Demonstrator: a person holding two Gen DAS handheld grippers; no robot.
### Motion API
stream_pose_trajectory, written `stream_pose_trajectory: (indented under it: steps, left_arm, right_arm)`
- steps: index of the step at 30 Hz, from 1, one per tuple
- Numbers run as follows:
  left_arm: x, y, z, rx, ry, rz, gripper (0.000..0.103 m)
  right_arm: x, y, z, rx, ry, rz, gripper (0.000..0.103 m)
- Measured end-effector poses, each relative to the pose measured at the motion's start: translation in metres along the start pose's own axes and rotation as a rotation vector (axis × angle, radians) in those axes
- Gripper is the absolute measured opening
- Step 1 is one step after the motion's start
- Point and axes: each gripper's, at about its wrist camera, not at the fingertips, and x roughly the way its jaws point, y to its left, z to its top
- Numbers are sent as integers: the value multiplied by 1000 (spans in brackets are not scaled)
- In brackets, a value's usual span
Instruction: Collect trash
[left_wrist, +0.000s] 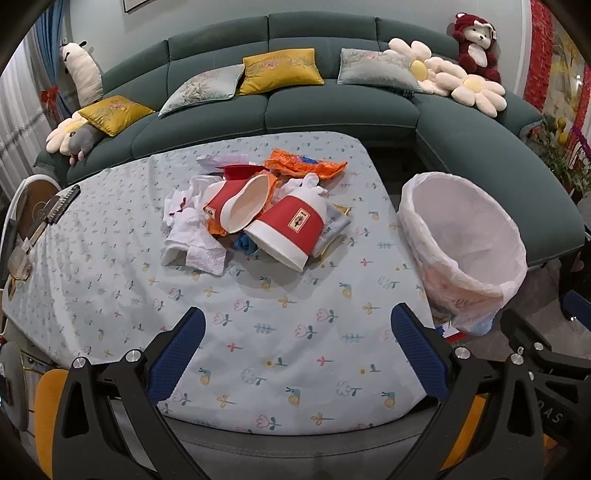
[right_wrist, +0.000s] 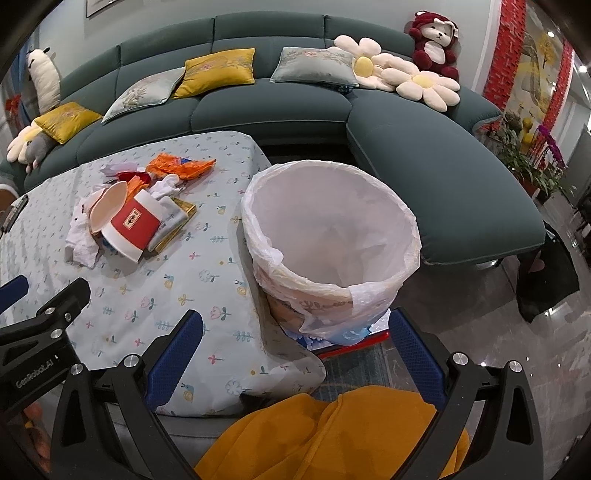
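From the left wrist, the left claw (left_wrist: 297, 341) hangs apart and empty over the worktop (left_wrist: 110, 295), short of the trash pile (left_wrist: 255, 218); collection not yet begun. From the right wrist, the right claw (right_wrist: 295, 345) gapes empty before the lined bin (right_wrist: 332, 240) beside the worktop; next move calls for reaching a cup (right_wrist: 127, 225).

1. A blue scrap (left_wrist: 243, 245) lies mostly hidden beneath the red paper cups (left_wrist: 284, 230).
2. The trash bin (right_wrist: 332, 236) base, beside those cups, hides behind its liner.
3. Cup label print: too small to read.
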Motion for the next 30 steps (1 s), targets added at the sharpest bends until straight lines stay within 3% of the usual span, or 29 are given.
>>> stream_pose_trajectory:
  steps: [16,30]
  left_arm:
    - [24,15,6,-36,56,-18,96]
    - [88,104,30,-128,99,47,96]
  right_arm:
    - [11,9,11,-9,2,-19,96]
    - [43,58,47,-29,30,5,96]
